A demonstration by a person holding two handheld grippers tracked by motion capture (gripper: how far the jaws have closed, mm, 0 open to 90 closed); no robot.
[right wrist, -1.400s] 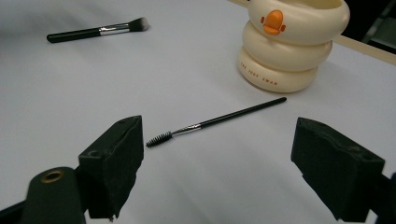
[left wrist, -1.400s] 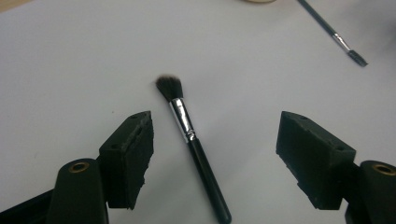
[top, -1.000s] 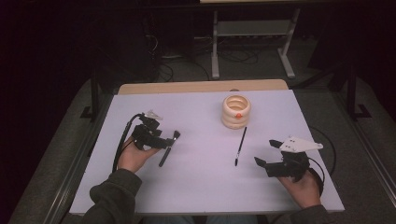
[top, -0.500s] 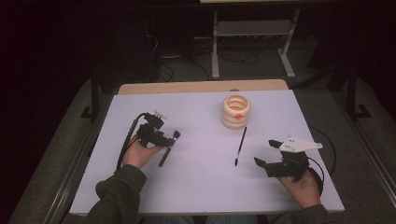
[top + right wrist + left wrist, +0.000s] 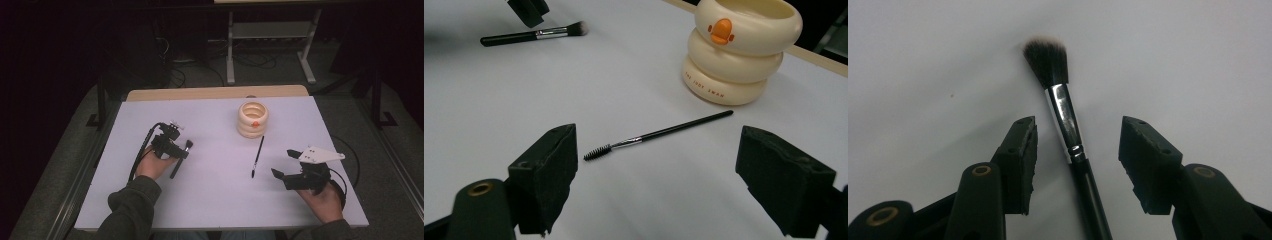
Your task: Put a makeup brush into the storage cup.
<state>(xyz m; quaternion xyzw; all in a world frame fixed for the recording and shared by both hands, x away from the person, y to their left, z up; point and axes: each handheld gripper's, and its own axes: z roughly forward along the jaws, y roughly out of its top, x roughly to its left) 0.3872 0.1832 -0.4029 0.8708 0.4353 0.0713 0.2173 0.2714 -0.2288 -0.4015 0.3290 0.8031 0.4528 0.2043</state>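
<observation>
Both hand-held grippers are spread: the left hand-held gripper [image 5: 176,150] straddles the makeup brush [image 5: 1064,120] lying on the counter [image 5: 210,200], so an off-centre squeeze could roll its round handle away, while the right hand-held gripper [image 5: 290,165] holds nothing

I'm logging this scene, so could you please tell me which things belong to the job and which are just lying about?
Likely the job:
- makeup brush, between the open left tongs
- spoolie brush, before the open right tongs
- cream ringed holder

Lying about:
- metal stand behind the table
- floor cables
</observation>
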